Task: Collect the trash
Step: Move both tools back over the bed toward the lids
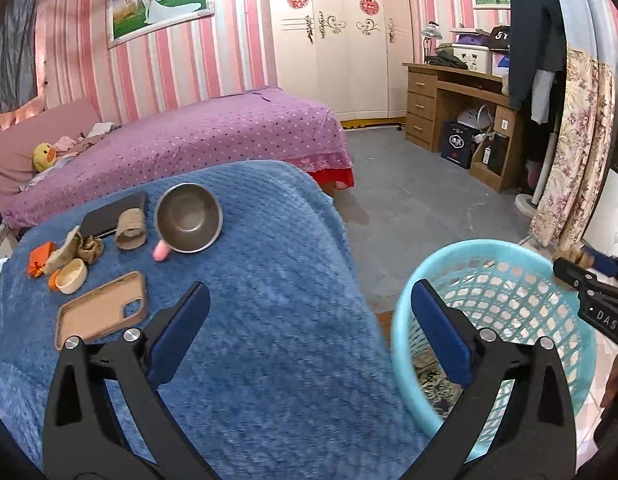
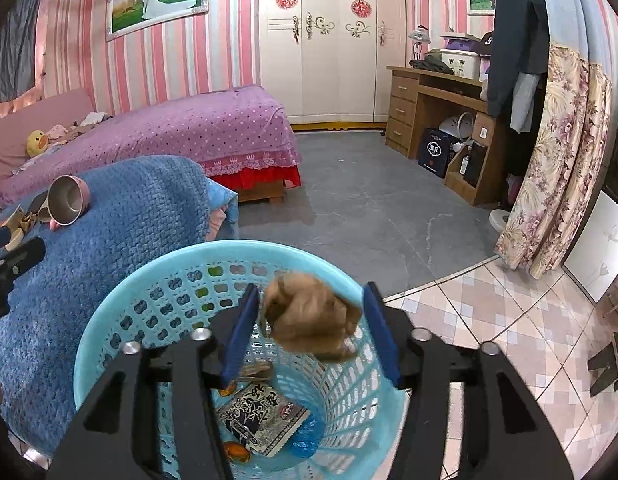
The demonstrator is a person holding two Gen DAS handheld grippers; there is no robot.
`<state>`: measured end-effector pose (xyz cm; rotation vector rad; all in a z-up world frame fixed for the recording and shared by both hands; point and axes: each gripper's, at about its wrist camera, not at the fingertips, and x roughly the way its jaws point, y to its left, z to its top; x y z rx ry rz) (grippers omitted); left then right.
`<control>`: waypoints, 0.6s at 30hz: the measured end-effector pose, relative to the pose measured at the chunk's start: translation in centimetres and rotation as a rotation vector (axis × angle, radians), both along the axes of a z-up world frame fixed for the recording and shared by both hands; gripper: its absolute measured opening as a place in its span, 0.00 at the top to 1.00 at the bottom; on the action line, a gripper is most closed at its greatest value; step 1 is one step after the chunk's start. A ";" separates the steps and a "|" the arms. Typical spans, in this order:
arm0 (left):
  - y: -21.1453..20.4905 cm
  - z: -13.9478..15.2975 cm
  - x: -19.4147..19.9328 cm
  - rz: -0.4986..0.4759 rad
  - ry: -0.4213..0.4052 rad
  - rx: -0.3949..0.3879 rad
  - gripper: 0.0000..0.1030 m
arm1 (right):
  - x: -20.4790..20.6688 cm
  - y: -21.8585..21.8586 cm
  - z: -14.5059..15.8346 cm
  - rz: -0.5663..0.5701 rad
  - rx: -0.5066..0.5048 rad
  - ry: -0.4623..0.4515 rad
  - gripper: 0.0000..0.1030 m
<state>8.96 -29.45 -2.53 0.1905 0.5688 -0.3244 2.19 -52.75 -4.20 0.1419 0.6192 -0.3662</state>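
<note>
Over on the right, the right gripper [image 2: 309, 334] hangs above the light-blue perforated plastic basket [image 2: 121, 312], its blue pads spread wider than the crumpled brown paper ball [image 2: 311, 320] between them; the ball is blurred, and the left pad looks at most to graze it while the right pad stands clear — no pinch shows. Down in the basket lie a printed snack wrapper [image 2: 265, 420], a scrap of blue plastic [image 2: 305, 442] and some orange bits [image 2: 237, 450]. The left gripper [image 1: 309, 334] stands fully spread and empty, one finger over the blue textured blanket [image 1: 269, 300] that covers the table, the other in front of the basket's rim [image 1: 489, 246]. More trash waits on the blanket's far left corner: a flattened cardboard tube [image 1: 131, 230], a small crumpled brown wad [image 1: 91, 250], an orange wrapper [image 1: 41, 264] and a beige scrap [image 1: 63, 254]. Mixed among these are other things — a steel bowl with a pink handle [image 1: 189, 218], a dark phone [image 1: 111, 216], a tan phone case [image 1: 103, 310] lying face up and a round wooden ring [image 1: 72, 276] — so the scraps sit crowded together, touching or just beside these things. Behind stand a bed under a purple dotted cover [image 1: 209, 128], a cream wardrobe [image 1: 337, 40] and a wooden desk [image 1: 449, 96].
</note>
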 end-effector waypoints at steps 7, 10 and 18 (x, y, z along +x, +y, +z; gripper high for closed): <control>1.8 0.1 -0.3 0.028 -0.046 0.038 0.05 | 0.7 0.4 0.0 -0.064 0.008 0.023 0.13; 2.8 0.3 -0.4 0.037 -0.051 0.031 0.05 | 1.1 1.5 0.6 -0.059 -0.015 0.010 0.11; 7.4 1.2 0.8 0.074 -0.084 0.090 0.05 | 2.7 5.0 1.2 -0.013 -0.024 -0.010 0.10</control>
